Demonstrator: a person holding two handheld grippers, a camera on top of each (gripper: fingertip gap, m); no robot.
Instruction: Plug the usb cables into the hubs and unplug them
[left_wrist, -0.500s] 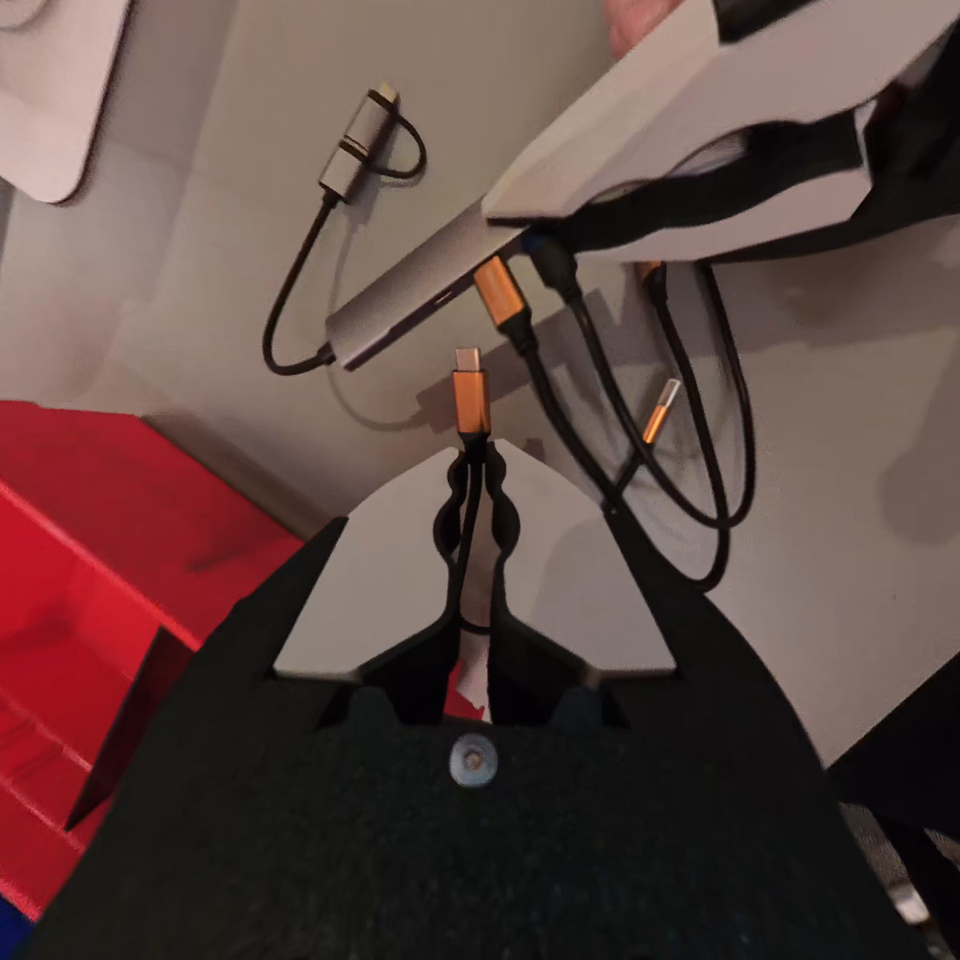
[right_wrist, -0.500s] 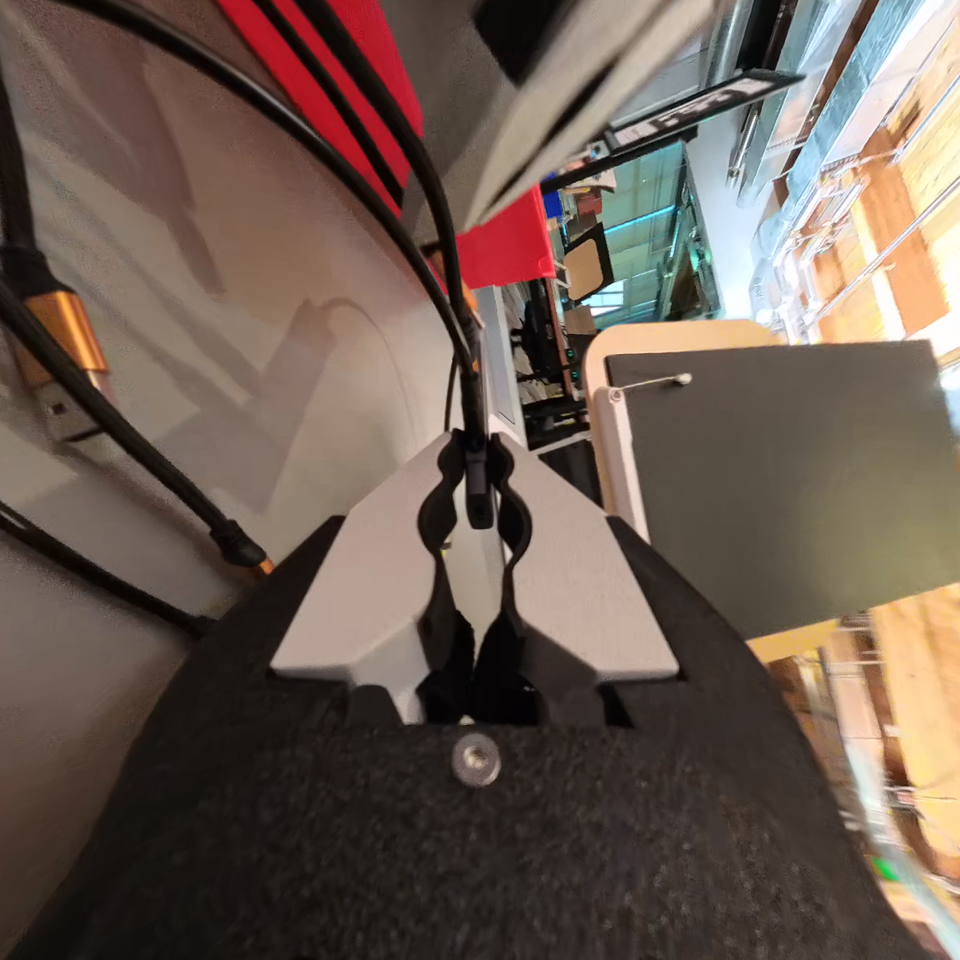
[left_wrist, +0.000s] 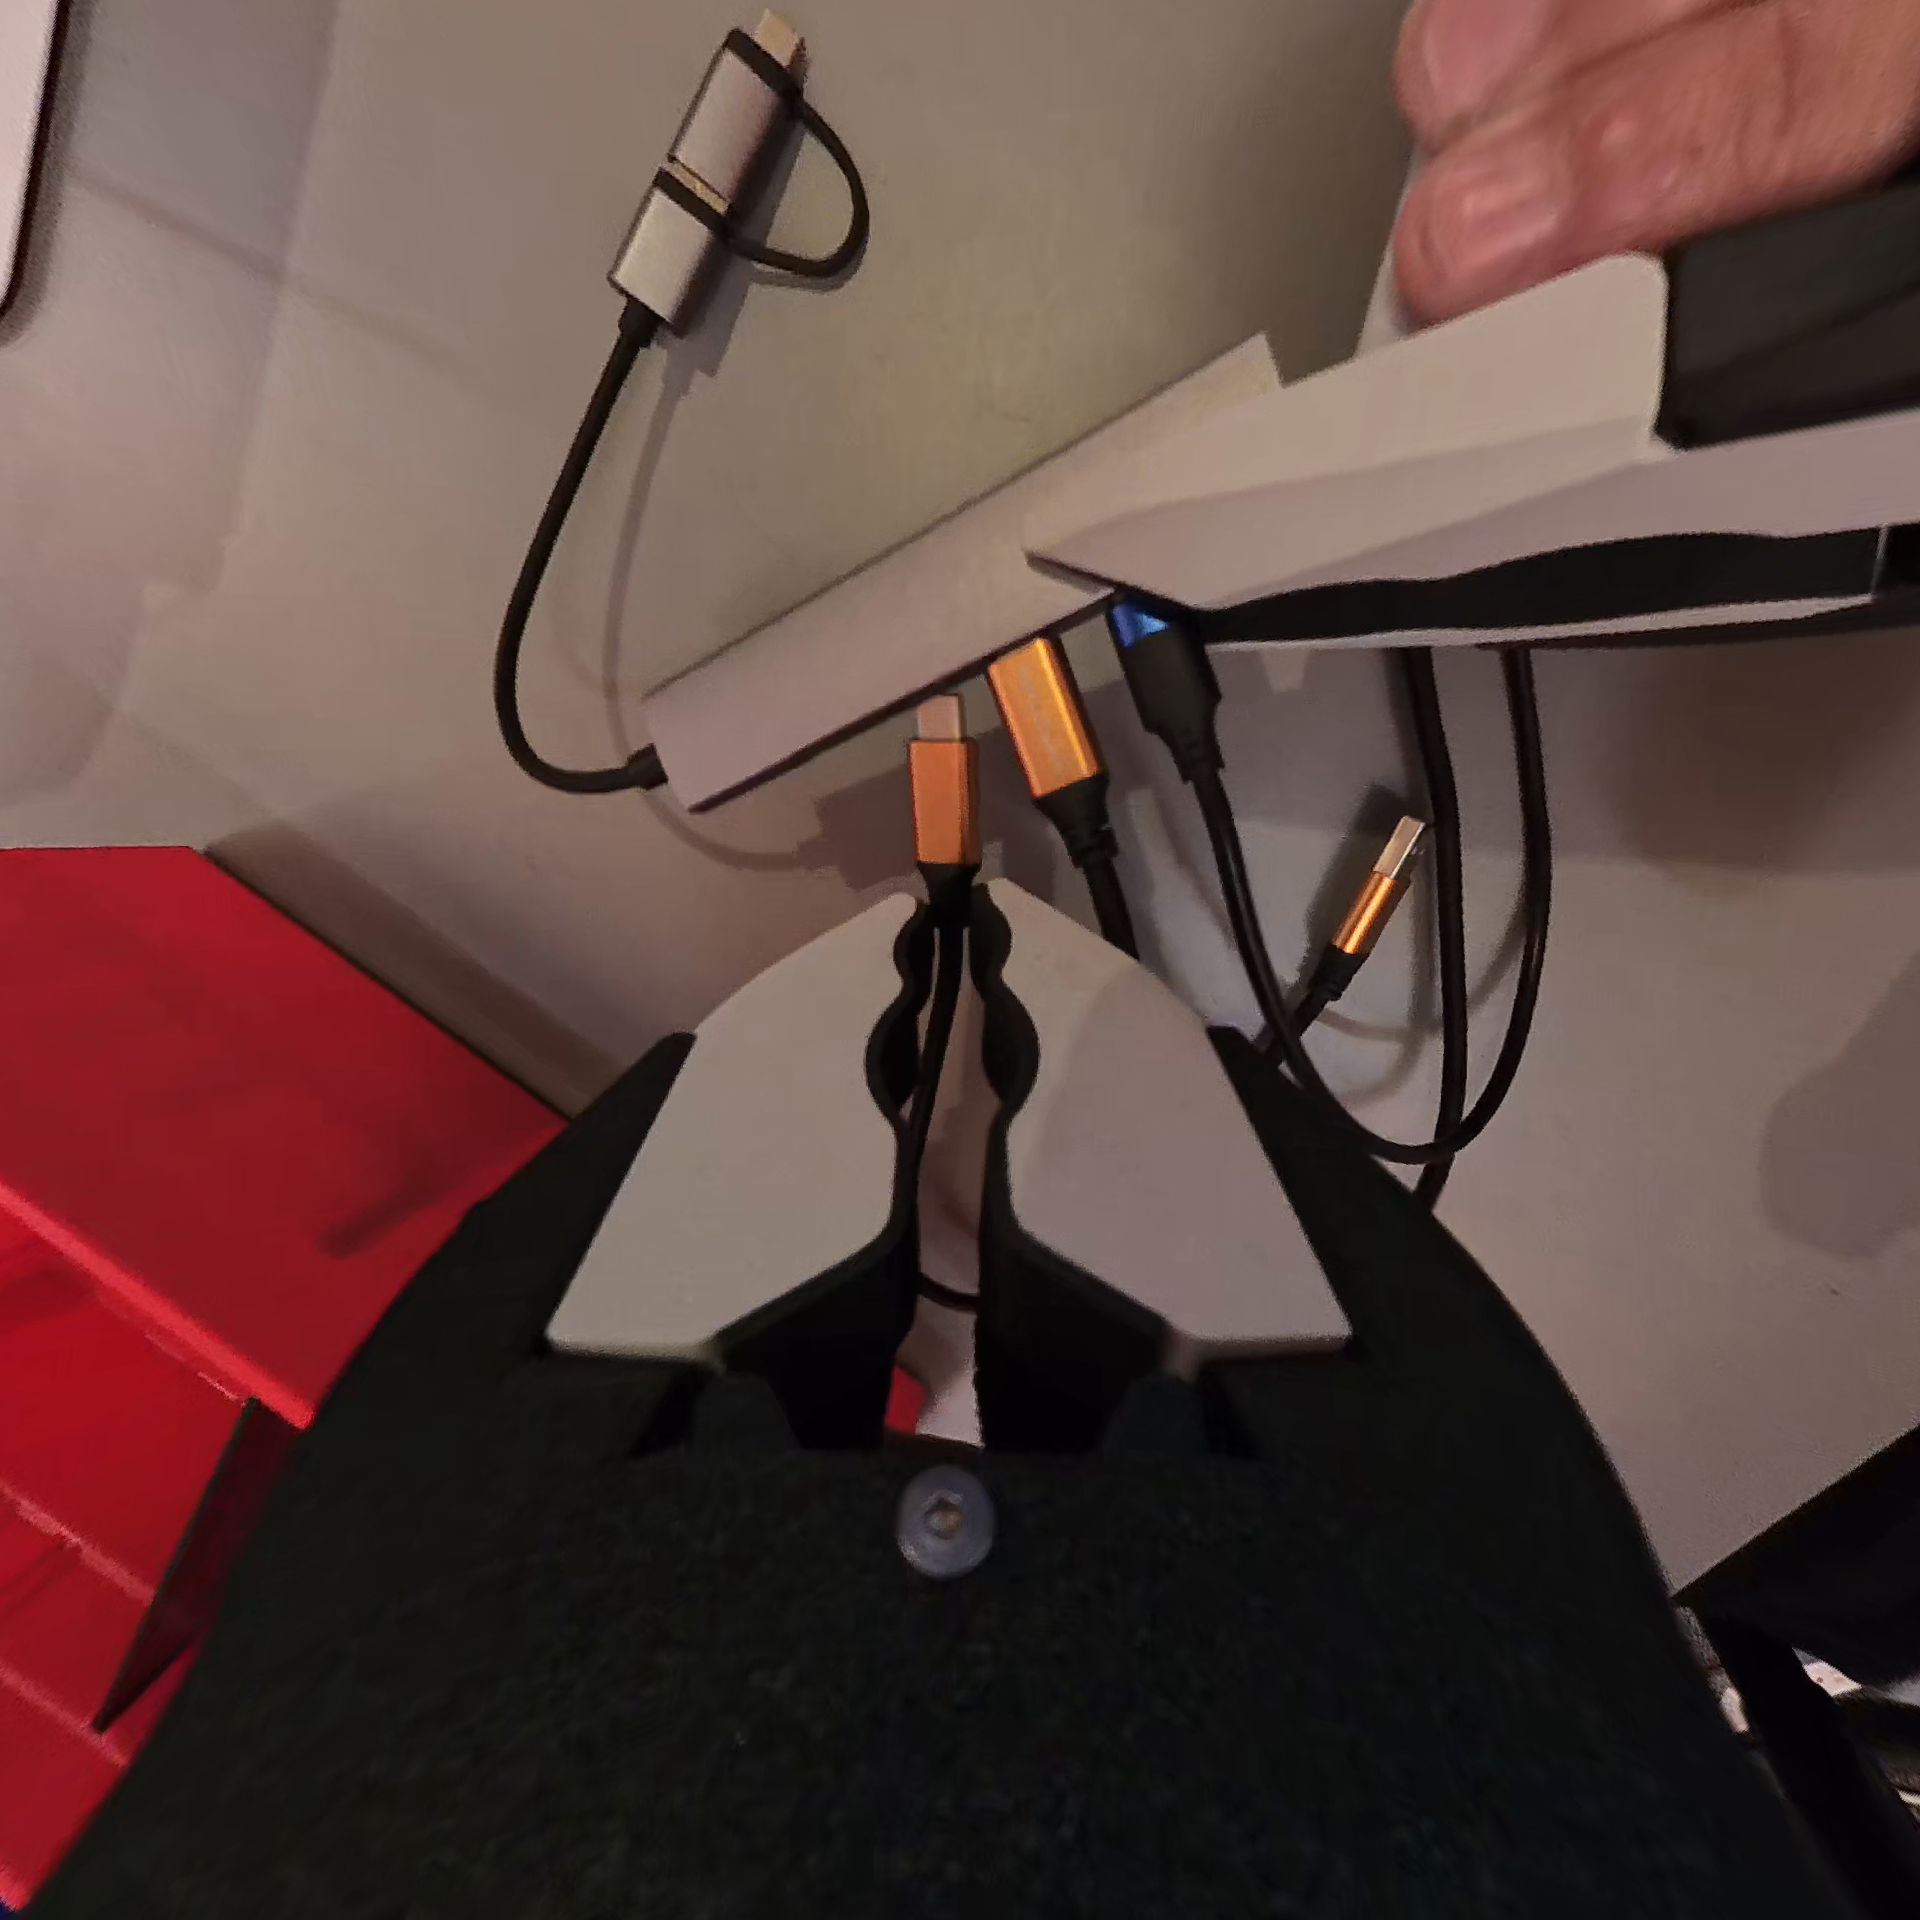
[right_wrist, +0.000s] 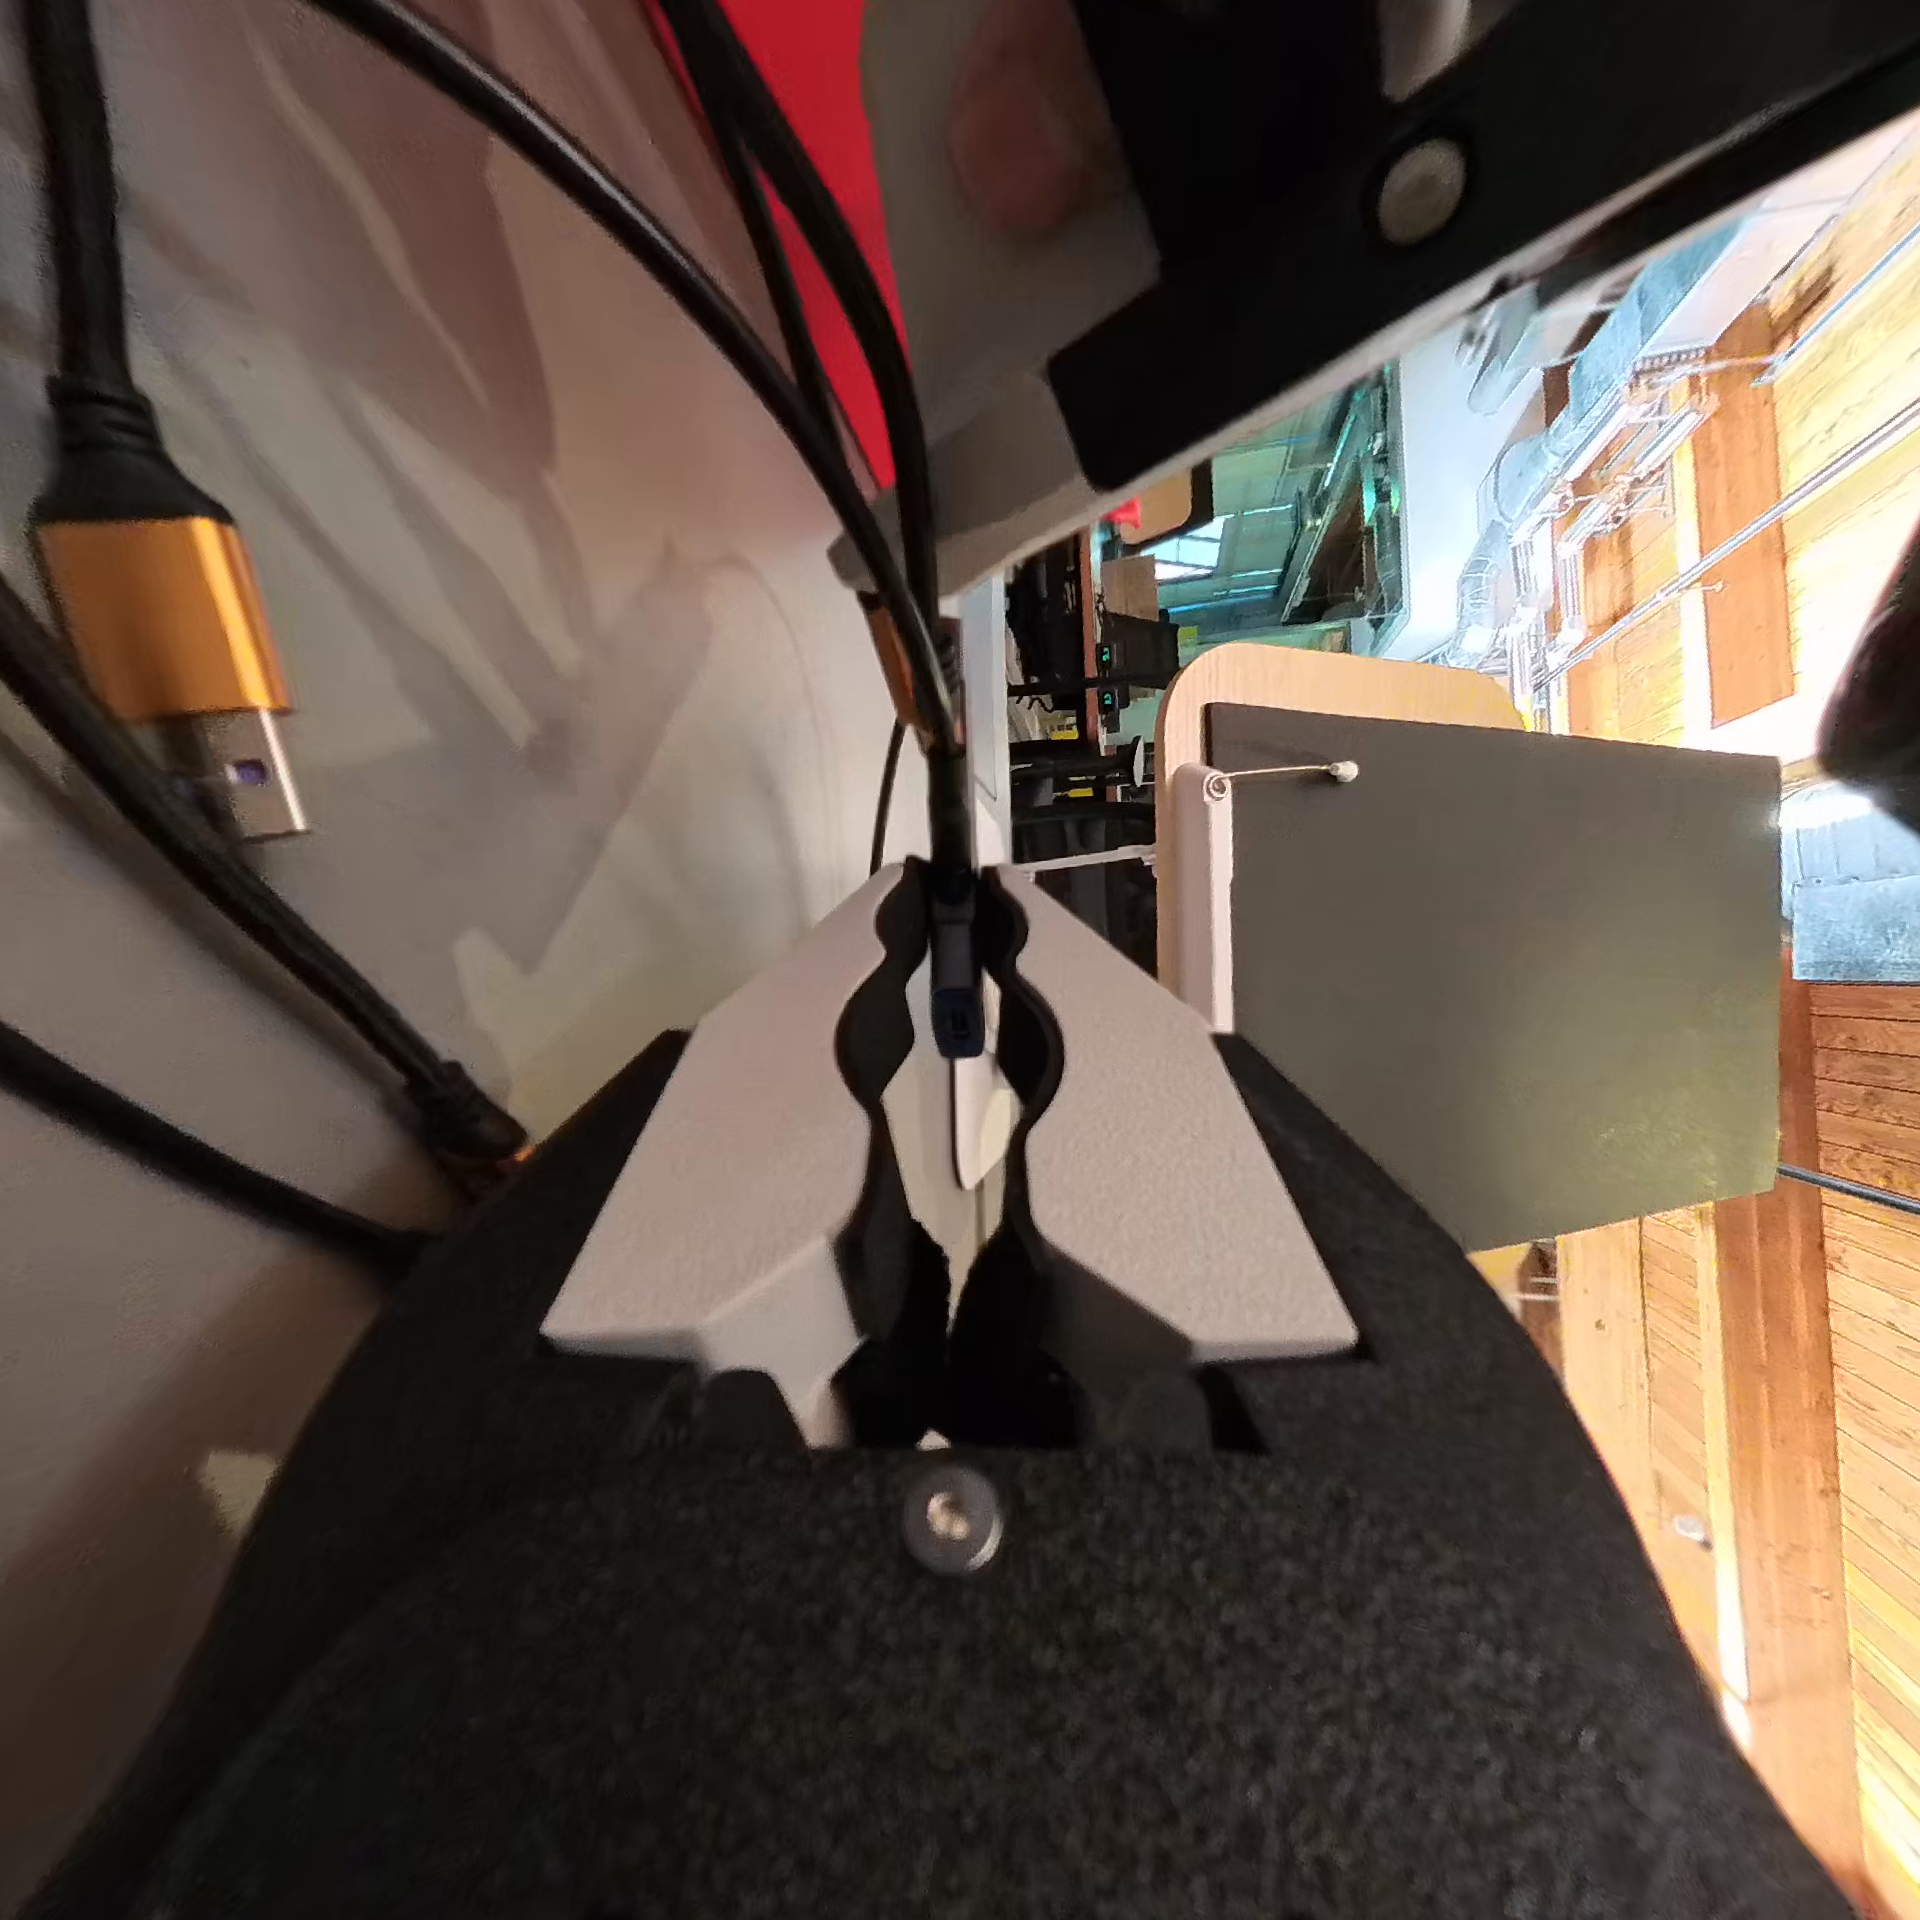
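Note:
My left gripper (left_wrist: 951, 896) is shut on a black cable just behind its orange USB-C plug (left_wrist: 943, 800). The plug's metal tip is at the side of the grey hub (left_wrist: 831, 665), which lies slanted on the table. A larger orange plug (left_wrist: 1044, 722) and a black plug with a blue tip (left_wrist: 1164, 675) sit in the hub beside it. My right gripper (right_wrist: 951, 894) is shut on the black plug (right_wrist: 954, 982). Its fingers (left_wrist: 1403, 488) cover the hub's right end in the left wrist view.
A loose orange plug (left_wrist: 1377, 894) and looping black cables (left_wrist: 1455, 1039) lie on the pale table (left_wrist: 1662, 1195), right of my left gripper. The hub's grey adapter tail (left_wrist: 707, 197) lies at the back. A red bin (left_wrist: 208, 1143) stands to the left. A hand (left_wrist: 1662, 135) holds the right gripper. The tips of one gripper are about 6 centimeters away from the tips of the other.
My left gripper has moved forward with the orange USB-C plug, whose tip now reaches the hub's side. The right gripper stays clamped at the hub's end.

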